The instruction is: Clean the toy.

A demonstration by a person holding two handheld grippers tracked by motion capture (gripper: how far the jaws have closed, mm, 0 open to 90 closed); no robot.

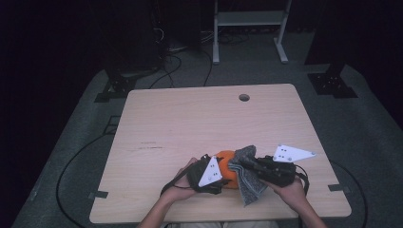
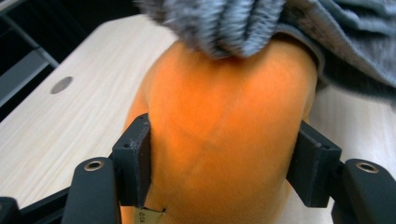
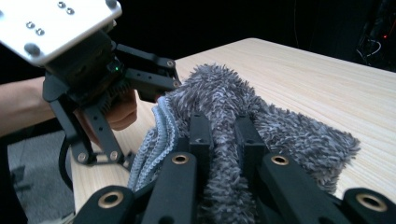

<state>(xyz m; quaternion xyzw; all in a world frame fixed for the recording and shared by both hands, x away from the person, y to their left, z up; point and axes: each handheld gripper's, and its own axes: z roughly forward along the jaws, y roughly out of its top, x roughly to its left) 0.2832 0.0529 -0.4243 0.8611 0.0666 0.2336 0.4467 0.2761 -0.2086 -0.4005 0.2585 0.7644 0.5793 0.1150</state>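
A rounded orange soft object (image 1: 226, 161) (image 2: 224, 116) lies near the table's front edge. My left gripper (image 1: 223, 175) (image 2: 223, 163) comes at it from the left, and both its pads (image 2: 135, 158) press into its sides. A grey fluffy cloth (image 1: 249, 183) (image 2: 219, 23) (image 3: 299, 140) is draped against the object's right side and top. My right gripper (image 1: 239, 165) (image 3: 224, 135) is shut on a fold of this cloth. In the right gripper view the left gripper (image 3: 170, 74) stands just behind the cloth, which hides the orange object.
The light wooden table (image 1: 190, 123) has a round cable hole (image 1: 244, 97) near its far edge. Beyond the table stand a white frame (image 1: 249, 28) and dark stands, with cables (image 1: 166, 71) on the grey floor.
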